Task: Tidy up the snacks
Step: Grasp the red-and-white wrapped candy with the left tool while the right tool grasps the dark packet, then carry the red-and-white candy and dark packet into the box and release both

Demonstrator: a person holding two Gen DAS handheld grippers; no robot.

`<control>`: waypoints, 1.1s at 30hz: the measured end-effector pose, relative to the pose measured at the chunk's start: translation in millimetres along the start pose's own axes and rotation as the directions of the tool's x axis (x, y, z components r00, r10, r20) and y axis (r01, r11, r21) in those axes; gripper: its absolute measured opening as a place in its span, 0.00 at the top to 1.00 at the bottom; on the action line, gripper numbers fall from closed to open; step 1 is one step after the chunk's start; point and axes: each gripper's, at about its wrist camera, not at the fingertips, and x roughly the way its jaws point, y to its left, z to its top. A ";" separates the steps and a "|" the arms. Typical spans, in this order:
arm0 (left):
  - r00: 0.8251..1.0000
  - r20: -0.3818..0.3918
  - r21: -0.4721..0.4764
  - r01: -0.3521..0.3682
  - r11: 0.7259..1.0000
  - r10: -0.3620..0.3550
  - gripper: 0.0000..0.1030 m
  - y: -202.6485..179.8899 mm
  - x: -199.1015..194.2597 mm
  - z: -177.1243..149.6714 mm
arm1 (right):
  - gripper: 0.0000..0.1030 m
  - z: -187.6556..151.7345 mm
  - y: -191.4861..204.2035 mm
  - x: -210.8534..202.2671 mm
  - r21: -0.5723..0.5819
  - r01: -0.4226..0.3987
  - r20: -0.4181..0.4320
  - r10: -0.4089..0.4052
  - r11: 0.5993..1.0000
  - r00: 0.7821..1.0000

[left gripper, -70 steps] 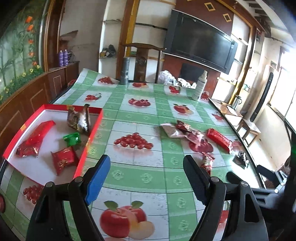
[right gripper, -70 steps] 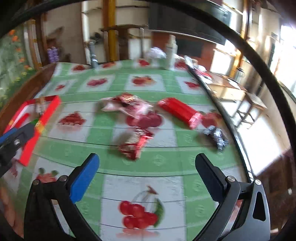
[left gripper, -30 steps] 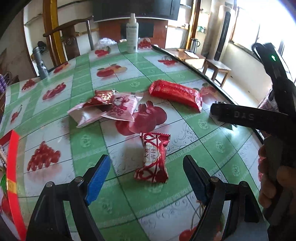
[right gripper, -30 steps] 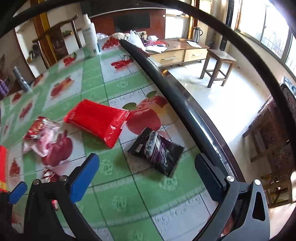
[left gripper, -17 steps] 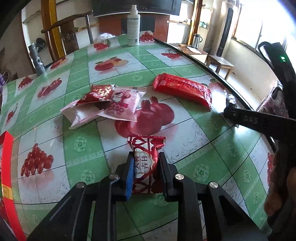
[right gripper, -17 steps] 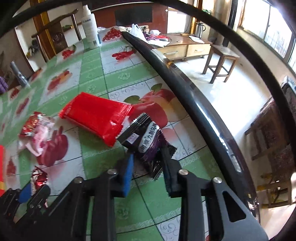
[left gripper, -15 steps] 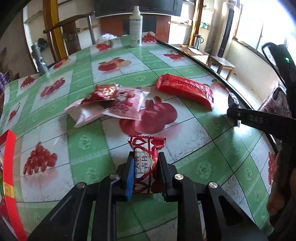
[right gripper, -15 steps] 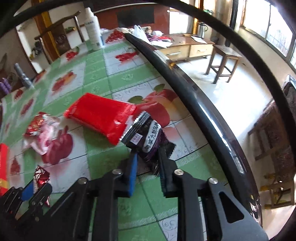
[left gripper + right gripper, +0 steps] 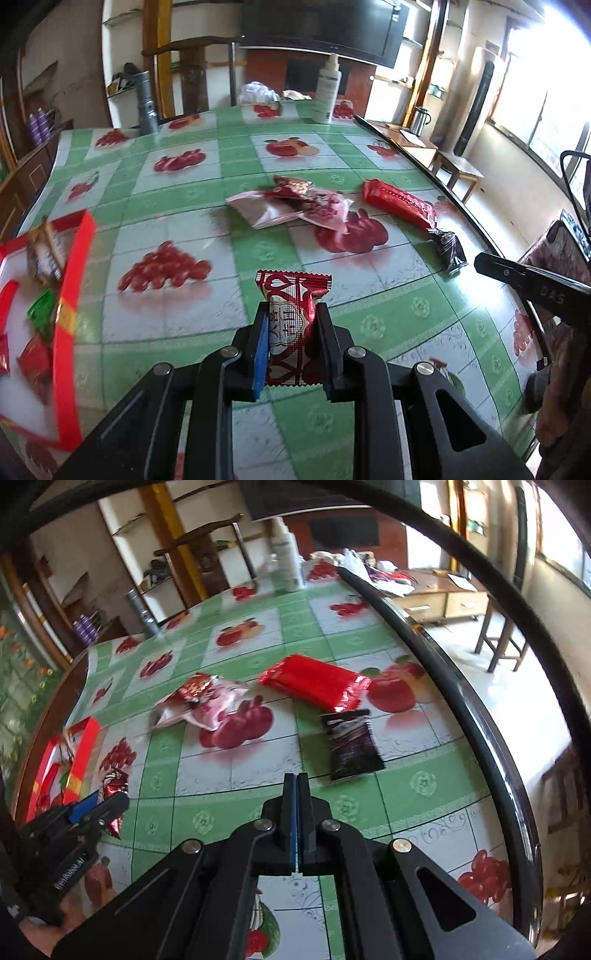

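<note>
The dark packet (image 9: 351,744) had slipped free; the right hand-held gripper (image 9: 296,786) closed together, empty. The left hand-held gripper (image 9: 290,325) clamped a red-and-white candy (image 9: 291,314), its lower end hidden.

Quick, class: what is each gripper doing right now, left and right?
Left gripper: shut on the red-and-white snack packet.
Right gripper: shut, holding nothing; the dark snack packet lies on the table.
</note>
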 end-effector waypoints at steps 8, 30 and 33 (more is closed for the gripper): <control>1.000 0.015 -0.020 0.018 1.000 -0.018 0.78 7.3 -7.8 0.5 | 0.10 21.9 -13.0 25.2 0.009 0.168 0.046 -0.168 0.986 0.985; 0.997 0.078 -0.065 -0.026 0.998 0.031 0.78 31.3 -41.5 -13.3 | 0.77 -1.7 31.0 12.3 -0.081 -0.001 -0.002 0.001 0.997 1.000; 0.993 0.097 -0.092 -0.057 0.994 0.066 0.78 43.8 -53.8 -20.5 | 0.77 -13.6 58.6 -1.2 -0.118 -0.072 0.006 0.073 0.990 0.997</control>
